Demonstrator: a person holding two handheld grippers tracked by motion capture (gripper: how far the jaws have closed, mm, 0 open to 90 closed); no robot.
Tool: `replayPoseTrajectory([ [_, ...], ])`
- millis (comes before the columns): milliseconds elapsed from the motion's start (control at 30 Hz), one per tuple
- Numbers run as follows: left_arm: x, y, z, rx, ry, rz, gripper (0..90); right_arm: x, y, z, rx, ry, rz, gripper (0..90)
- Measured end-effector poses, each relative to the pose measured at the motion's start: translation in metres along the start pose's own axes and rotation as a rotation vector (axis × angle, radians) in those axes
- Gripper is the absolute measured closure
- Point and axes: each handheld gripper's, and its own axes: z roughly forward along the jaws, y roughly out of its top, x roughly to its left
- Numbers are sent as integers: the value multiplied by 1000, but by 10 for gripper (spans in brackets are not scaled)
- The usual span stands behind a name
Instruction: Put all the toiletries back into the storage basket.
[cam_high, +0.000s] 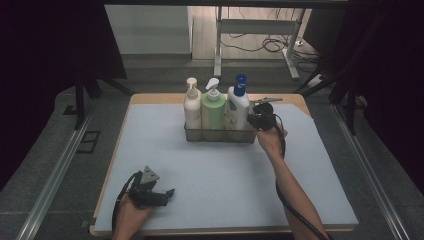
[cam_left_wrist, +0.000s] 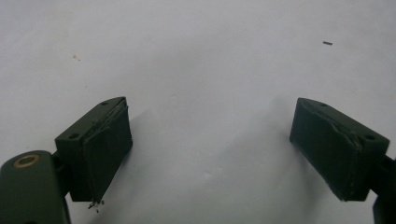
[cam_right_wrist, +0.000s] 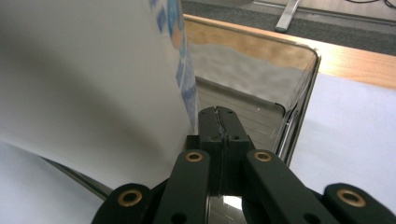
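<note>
A clear tray (cam_high: 220, 135) stands at the back middle of the white mat. It holds a cream pump bottle (cam_high: 192, 107), a green pump bottle (cam_high: 213, 109) and a white bottle with a blue cap (cam_high: 239, 106). My right gripper (cam_high: 260, 120) is at the tray's right end. Its jaws are shut (cam_right_wrist: 219, 114), with the tips over the tray's bare end section right beside the white bottle (cam_right_wrist: 93, 70); nothing shows between them. The tray's clear wall (cam_right_wrist: 299, 93) curves around on the right. My left gripper (cam_high: 169, 194) rests low over the mat at the front left, jaws wide open (cam_left_wrist: 210, 154) and holding nothing.
The white mat (cam_high: 210, 175) covers a wooden table whose edge (cam_high: 150, 98) shows at the back. A metal clip-like item (cam_high: 267, 100) lies behind the tray's right end. Dark curtains and a desk frame (cam_high: 260, 30) stand beyond the table.
</note>
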Motion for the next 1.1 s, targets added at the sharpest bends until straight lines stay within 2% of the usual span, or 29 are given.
replayPoseTrajectory([
  [200,0,0,0,0,0,1,125,6,-2,2,10,8,-13,896],
  [533,0,0,0,-1,0,-2,125,8,-5,4,16,29,-10,896],
  [733,0,0,0,0,0,0,125,11,-6,4,21,55,-12,896],
  [867,0,0,0,0,0,1,125,14,-6,5,20,46,-20,896],
  [1100,0,0,0,1,0,1,125,14,-6,3,23,58,-14,897],
])
